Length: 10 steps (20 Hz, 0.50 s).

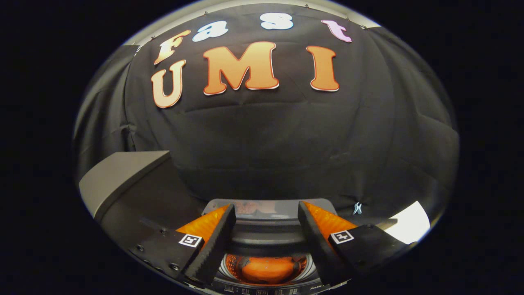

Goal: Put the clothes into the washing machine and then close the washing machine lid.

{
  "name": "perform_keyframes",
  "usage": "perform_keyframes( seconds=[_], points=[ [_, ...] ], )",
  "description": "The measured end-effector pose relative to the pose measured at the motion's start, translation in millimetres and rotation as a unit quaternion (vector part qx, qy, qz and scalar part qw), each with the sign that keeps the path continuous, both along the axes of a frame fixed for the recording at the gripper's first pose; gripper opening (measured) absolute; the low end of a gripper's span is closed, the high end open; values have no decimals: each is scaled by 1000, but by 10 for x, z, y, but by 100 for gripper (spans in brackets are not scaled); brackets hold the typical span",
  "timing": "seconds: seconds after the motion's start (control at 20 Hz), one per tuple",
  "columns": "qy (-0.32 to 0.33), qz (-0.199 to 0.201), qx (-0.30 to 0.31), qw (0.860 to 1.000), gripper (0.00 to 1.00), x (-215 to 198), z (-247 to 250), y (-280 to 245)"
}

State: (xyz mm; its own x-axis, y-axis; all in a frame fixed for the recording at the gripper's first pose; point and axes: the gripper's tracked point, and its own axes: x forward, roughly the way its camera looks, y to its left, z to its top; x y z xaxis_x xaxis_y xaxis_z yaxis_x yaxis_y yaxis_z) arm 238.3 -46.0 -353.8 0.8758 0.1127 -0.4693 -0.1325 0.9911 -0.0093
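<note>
Gripper (266,229) is hanging above the washing machine (266,241) with its fingers spread wide apart and nothing between them, so it is released and gripping nothing. Fingers are pointing toward 12 o'clock, at the booth's black cloth wall (286,139). Washing machine is sitting low in the gap between the two fingers, and its round drum opening is showing directly beneath them, toward 6 o'clock from the fingertips. Clothes (268,268) are lying inside the drum as an orange bundle, resting at the bottom of the tub, ringed by the perforated drum wall. Lid (268,207) is standing open, raised at the back of the machine just beyond the fingertips, at 12 o'clock from the drum. Control strip of the machine is running along the near rim, at 6 o'clock from the clothes. Grey panel (118,176) is slanting at about 10 o'clock from the left finger, well apart from the machine. Small pale clip (357,208) is sitting on the cloth at 2 o'clock from the right finger.
</note>
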Motion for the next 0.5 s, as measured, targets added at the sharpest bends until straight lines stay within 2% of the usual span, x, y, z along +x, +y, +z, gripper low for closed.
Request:
perform_keyframes(
  seconds=[0.5],
  points=[
    [71, -19, 10, 997, 98, -337, -732, -62]
  ],
)
